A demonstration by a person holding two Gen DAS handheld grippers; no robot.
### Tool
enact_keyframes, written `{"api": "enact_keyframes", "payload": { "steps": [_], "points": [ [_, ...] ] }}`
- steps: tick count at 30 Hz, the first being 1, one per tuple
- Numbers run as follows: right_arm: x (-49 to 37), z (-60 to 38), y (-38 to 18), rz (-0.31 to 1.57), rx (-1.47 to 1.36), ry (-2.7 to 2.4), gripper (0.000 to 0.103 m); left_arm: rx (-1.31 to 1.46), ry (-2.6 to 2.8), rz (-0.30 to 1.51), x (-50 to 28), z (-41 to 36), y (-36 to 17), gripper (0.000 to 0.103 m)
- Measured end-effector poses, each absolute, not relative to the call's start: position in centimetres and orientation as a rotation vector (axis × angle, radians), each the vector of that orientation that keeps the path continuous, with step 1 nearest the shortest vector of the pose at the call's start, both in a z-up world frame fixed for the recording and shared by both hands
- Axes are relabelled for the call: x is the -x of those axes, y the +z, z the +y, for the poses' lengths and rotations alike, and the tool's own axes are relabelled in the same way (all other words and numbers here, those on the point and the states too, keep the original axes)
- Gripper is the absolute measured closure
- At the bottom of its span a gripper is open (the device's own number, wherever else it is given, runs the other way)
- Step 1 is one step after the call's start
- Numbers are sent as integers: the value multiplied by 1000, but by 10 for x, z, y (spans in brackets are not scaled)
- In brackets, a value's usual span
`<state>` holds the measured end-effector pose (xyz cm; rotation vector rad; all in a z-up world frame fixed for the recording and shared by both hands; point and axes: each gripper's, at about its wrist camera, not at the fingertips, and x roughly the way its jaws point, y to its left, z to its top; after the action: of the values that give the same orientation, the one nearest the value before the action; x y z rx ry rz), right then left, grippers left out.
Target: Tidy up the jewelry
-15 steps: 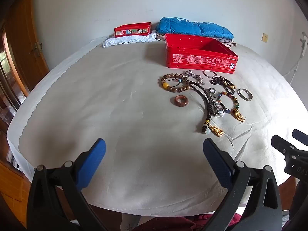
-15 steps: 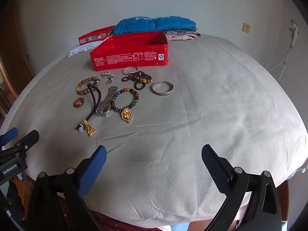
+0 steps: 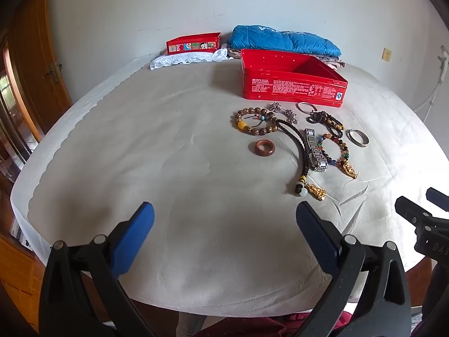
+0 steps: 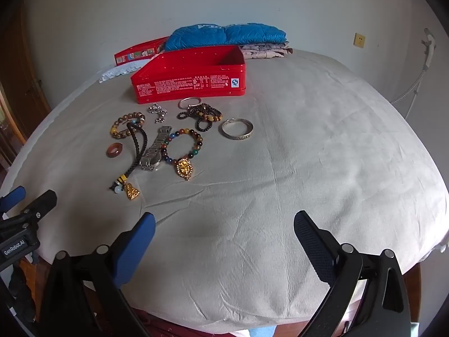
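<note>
My left gripper [image 3: 224, 219] and right gripper [image 4: 224, 221] both gape wide, holding nothing, above the cloth-covered table [image 4: 308, 168]. Beyond them lies the scattered jewelry [image 4: 168, 140], then the open red tin [image 4: 190, 84].

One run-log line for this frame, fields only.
left gripper: open, empty | right gripper: open, empty | jewelry: loose on cloth | red tin: open, no jewelry visible inside | phase: pre-grasp

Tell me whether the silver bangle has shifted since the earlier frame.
No. The silver bangle lies at the same spot relative to the red tin, right of the bead bracelets.
</note>
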<state>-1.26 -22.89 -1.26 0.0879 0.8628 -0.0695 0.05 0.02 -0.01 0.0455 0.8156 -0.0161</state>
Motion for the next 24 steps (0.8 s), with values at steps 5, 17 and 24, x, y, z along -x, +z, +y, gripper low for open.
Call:
{"api": "enact_keyframes", "payload": {
  "steps": [5,17,24],
  "points": [
    [11,-230,-13,865,-90,-68,4,-44,-15,818,-3,1,-1,3],
    [9,-229,-15,871,-93,-64,4,-48,-14,821,-5,3,-5,3],
    [7,-230,-17,872,-94,-63,4,-49,-14,823,-6,2,-6,3]
  ]
}}
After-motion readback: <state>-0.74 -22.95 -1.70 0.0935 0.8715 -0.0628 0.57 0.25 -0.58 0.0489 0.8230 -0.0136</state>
